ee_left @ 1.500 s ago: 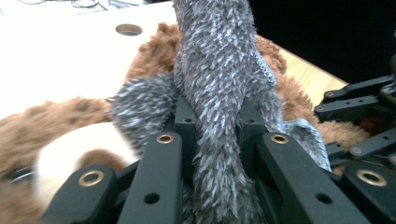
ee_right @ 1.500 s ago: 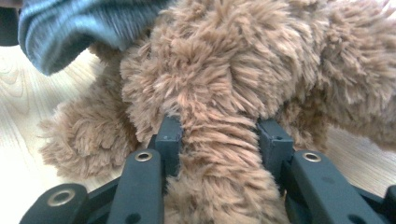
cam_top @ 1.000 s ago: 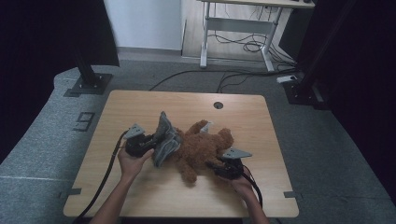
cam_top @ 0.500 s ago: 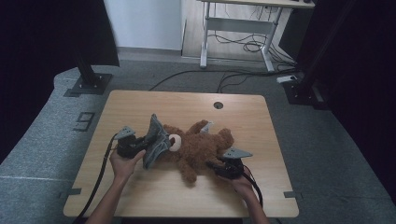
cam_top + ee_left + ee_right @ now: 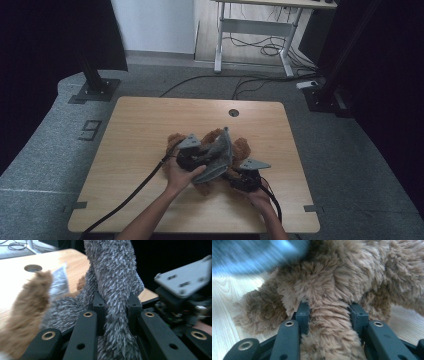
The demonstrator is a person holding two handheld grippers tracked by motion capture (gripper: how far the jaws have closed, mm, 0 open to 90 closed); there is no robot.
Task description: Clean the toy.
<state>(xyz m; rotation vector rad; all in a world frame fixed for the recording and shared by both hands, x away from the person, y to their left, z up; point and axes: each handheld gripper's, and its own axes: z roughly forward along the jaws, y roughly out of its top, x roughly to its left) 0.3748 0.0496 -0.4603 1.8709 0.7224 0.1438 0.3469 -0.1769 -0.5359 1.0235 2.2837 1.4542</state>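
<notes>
Wooden bench (image 5: 140, 130), near its front edge: left gripper (image 5: 116, 305) clenched on grey garment (image 5: 112, 277) — right gripper (image 5: 330, 311) grasping teddy bear (image 5: 342, 277).

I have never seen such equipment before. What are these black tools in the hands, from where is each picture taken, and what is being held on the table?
There is no robot here. A person holds a hand-held two-jaw gripper in each hand: the left gripper and the right gripper.

The high view comes from a fixed camera above the wooden table. The other two pictures come from small cameras riding on the grippers, looking along their black jaws.

On the table lies a brown teddy bear. The left gripper view shows its jaws shut on a grey fuzzy cloth, which hangs over the bear. The right gripper view shows its jaws pinching a furry limb of the bear.
</notes>
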